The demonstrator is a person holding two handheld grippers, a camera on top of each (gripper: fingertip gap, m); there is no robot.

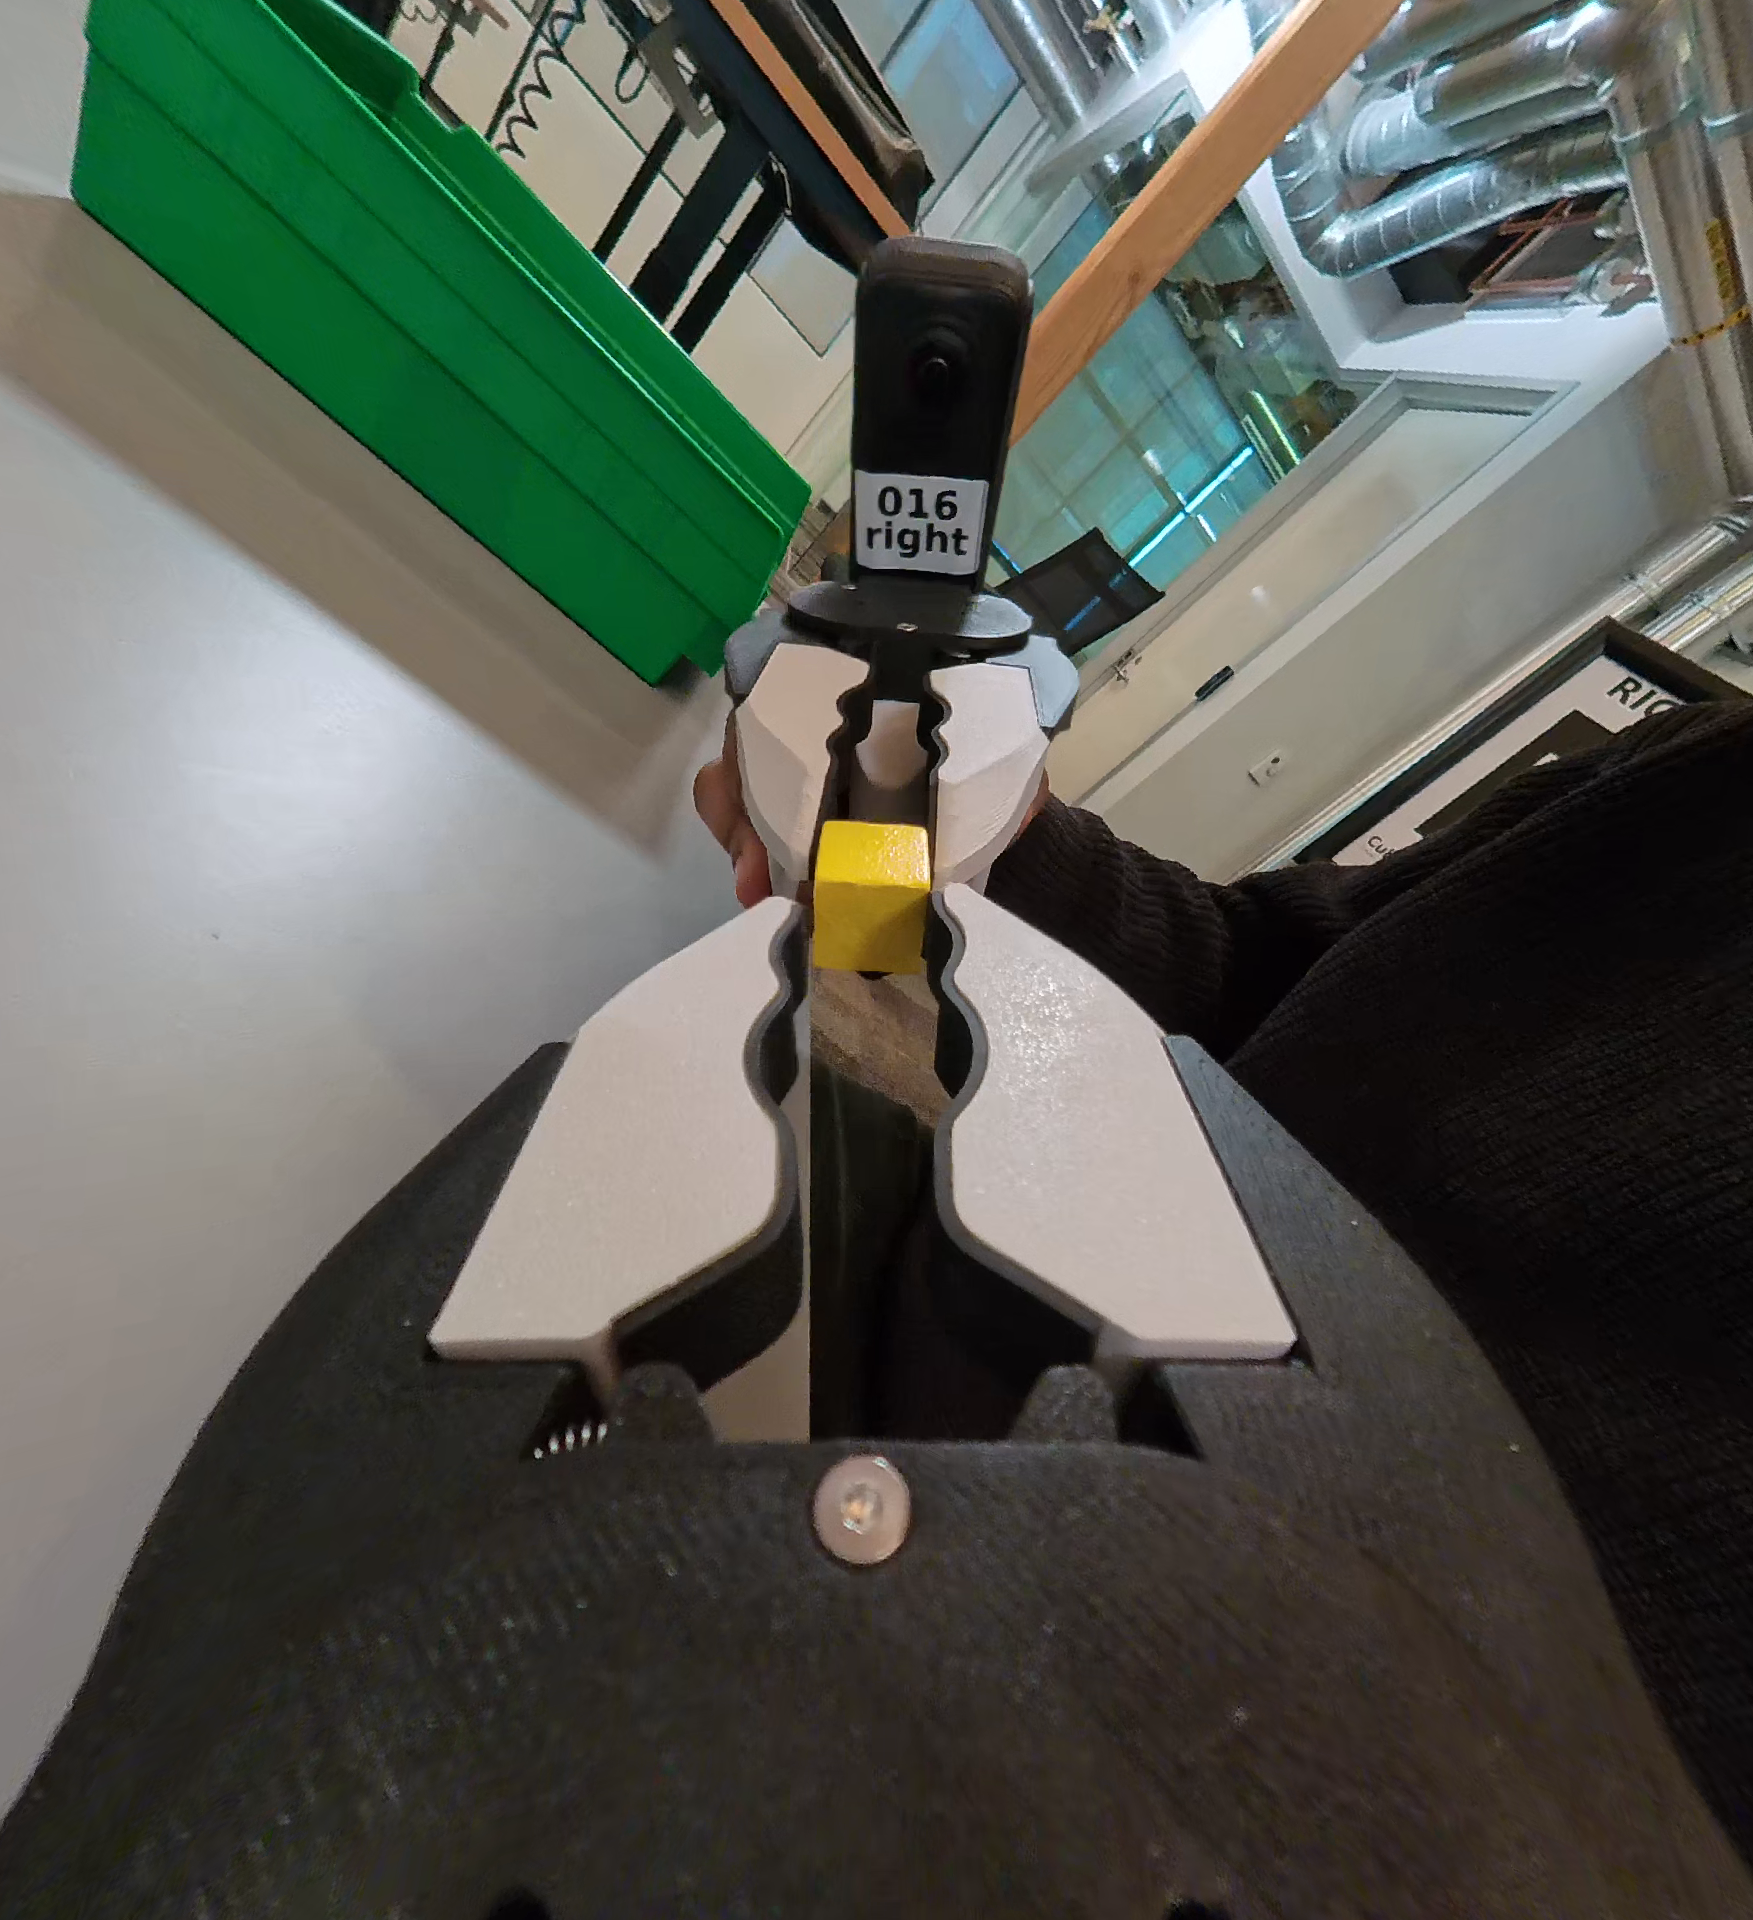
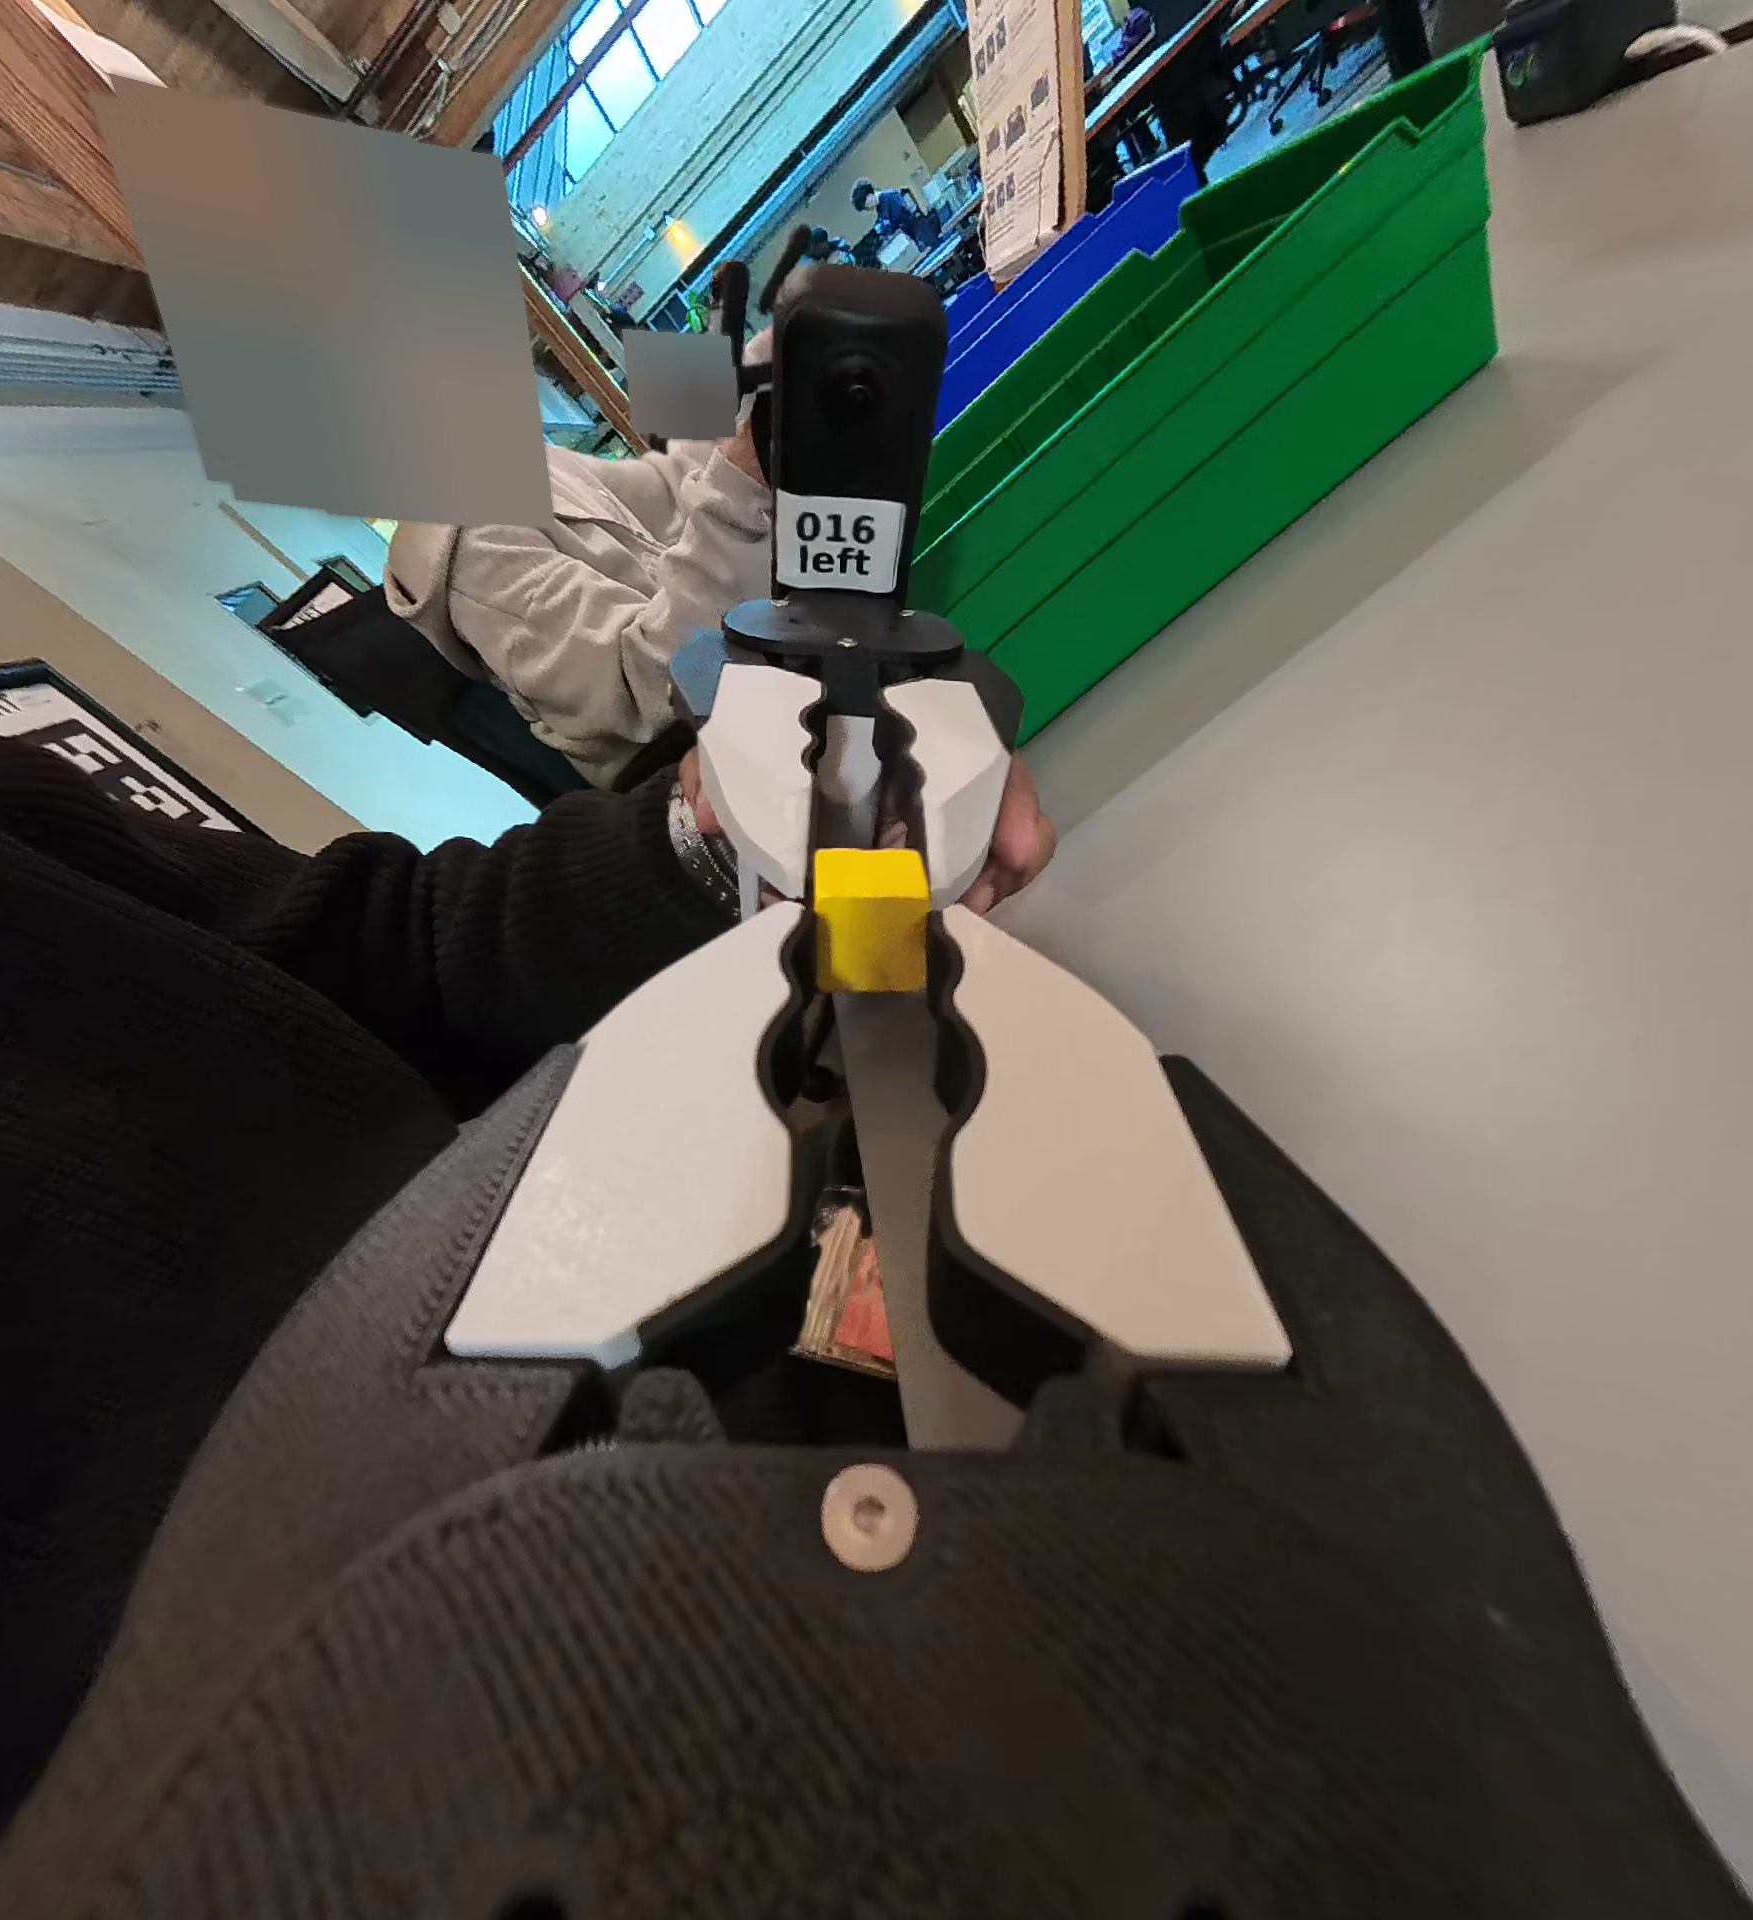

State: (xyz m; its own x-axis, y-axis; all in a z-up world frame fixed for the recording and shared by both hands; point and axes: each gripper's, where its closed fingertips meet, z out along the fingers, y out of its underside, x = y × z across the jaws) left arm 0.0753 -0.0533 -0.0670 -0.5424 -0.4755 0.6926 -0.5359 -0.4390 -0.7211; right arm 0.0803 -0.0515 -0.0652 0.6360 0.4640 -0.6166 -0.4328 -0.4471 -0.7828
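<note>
Shows yellow cube pinched at the very tips of left tongs, narrowed to just cube width and clamped on its side faces. Shows right tongs meeting it head-on from the far side, likewise narrowed to cube width and gripping the same cube, as far as both views tell. Places cube in the air between the two, tip to tip, apparently clear of the pale bench and close to its near edge. Places green bin on the bench at far right in the right wrist view, with blue bin just behind it. Catches black knit sleeve behind the right tongs and a seated person in beige jacket well beyond. Judging from the tip-only hold: keep both pairs square on opposite faces, keep the squeeze even, avoid twisting or tugging with both clamped, to avoid popping the cube loose. On writing: notes white sticker with black print on the stem of the black camera atop the opposite tongs, same in the other view; not transcribed. Notes framed black-and-white sign at far right, print cut off. Finds no brand mark on cube, bins or tongs.
</note>
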